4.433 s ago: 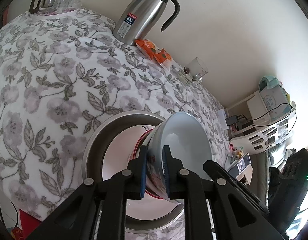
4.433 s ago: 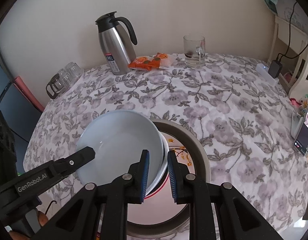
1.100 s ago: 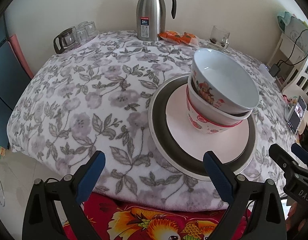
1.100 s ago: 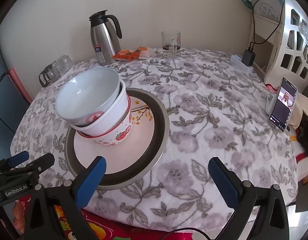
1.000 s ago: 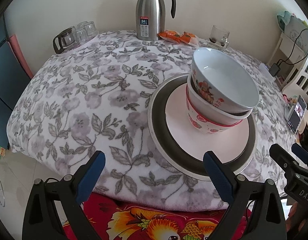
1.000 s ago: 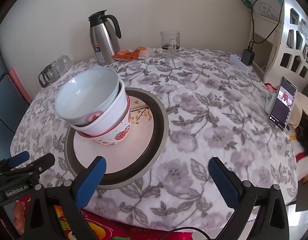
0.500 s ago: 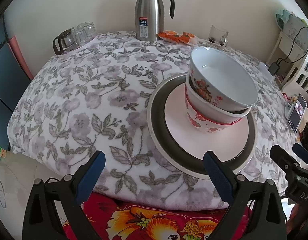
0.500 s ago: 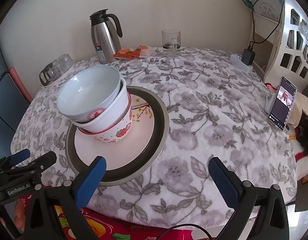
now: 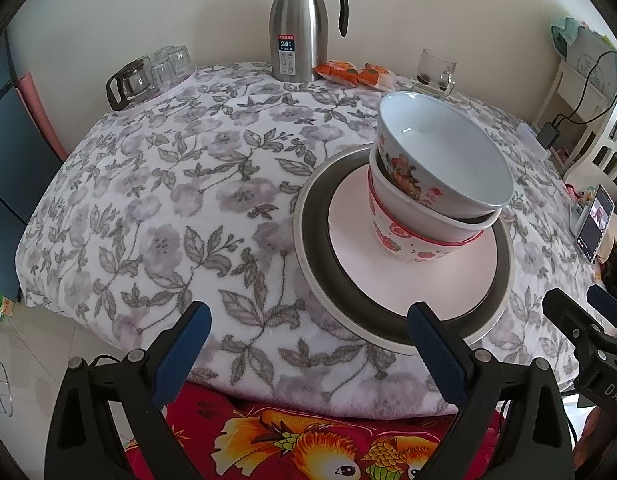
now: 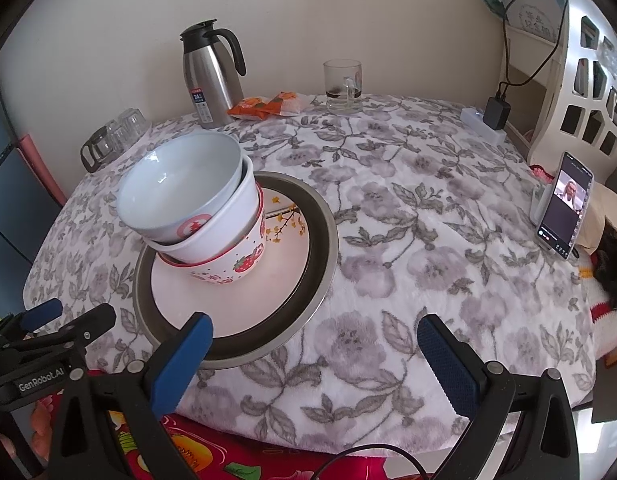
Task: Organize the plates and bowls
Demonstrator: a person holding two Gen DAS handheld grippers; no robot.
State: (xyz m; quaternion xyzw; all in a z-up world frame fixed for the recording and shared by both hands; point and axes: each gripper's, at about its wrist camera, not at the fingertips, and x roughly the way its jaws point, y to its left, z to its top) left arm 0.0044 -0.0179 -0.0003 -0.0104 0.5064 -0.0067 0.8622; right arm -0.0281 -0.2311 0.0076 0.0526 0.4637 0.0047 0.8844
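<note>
- Bowls (image 9: 436,184) sit nested, the top one tilted, on a pink plate (image 9: 412,264) inside a metal tray (image 9: 308,240) near the front edge of the surface (image 9: 188,200).
- Left tongs (image 9: 308,344) and right tongs (image 10: 314,350) are both spread wide and grasp nothing, hanging off the surface's edge.
- Likely risk: the leaning top bowl could slide or tip if the tray is nudged.
- Soft cloth under the tray may let it shift.
</note>
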